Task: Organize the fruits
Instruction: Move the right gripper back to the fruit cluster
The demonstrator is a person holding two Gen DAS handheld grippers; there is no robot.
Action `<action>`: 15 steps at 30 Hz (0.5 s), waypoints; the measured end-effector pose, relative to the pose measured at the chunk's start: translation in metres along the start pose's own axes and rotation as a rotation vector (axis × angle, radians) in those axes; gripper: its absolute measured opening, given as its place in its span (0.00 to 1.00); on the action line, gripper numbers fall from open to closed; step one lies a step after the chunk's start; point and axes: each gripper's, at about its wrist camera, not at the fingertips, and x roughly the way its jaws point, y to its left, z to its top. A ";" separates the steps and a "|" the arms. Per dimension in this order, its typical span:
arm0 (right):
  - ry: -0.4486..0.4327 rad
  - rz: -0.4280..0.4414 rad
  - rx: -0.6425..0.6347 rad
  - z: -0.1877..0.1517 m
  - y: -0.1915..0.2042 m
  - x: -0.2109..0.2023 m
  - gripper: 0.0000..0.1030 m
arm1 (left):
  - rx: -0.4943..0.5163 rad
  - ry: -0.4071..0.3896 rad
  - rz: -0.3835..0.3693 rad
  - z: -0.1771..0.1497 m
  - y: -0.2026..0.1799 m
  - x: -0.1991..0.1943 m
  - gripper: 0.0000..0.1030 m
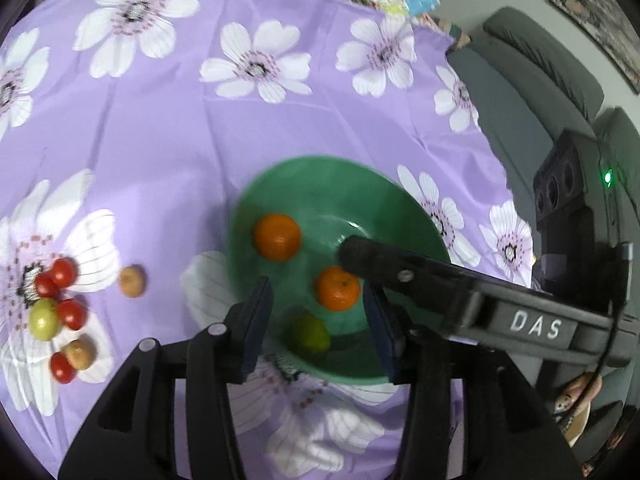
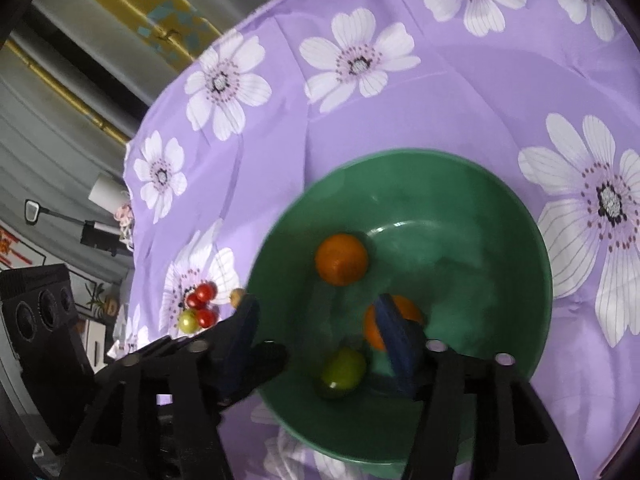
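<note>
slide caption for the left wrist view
Open left gripper over a green bowl holding two oranges and a lime.

A round green plastic bowl (image 1: pixel 280 184) sits on the purple cloth with white flowers (image 1: pixel 168 132), and both open-jawed black grippers crowd over it: the left gripper (image 1: pixel 316 316) from the near rim, and the right gripper (image 2: pixel 320 336) reaching in from the side, its finger crossing just above one orange tangerine (image 1: pixel 338 289). Inside, a second orange tangerine (image 1: pixel 277 237) and a small green fruit (image 1: pixel 310 334) take up the near half, leaving the far half bare. Well left of the bowl, a cluster of red cherry tomatoes (image 1: pixel 60 276) and small brown fruits (image 1: pixel 132 280) lies with open cloth around and beyond it.
</note>
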 end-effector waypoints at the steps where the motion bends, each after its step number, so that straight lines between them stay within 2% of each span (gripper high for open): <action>1: -0.011 0.002 -0.006 0.000 0.003 -0.002 0.68 | -0.011 -0.017 0.004 -0.001 0.005 -0.007 0.50; 8: -0.068 -0.016 -0.068 -0.004 0.029 -0.009 0.72 | -0.166 -0.159 0.061 -0.019 0.063 -0.067 0.60; 12: -0.075 -0.035 -0.116 -0.010 0.046 -0.007 0.73 | -0.287 -0.262 0.171 -0.039 0.106 -0.102 0.62; 15: -0.071 -0.051 -0.165 -0.016 0.065 0.000 0.73 | -0.333 -0.280 0.271 -0.056 0.133 -0.119 0.63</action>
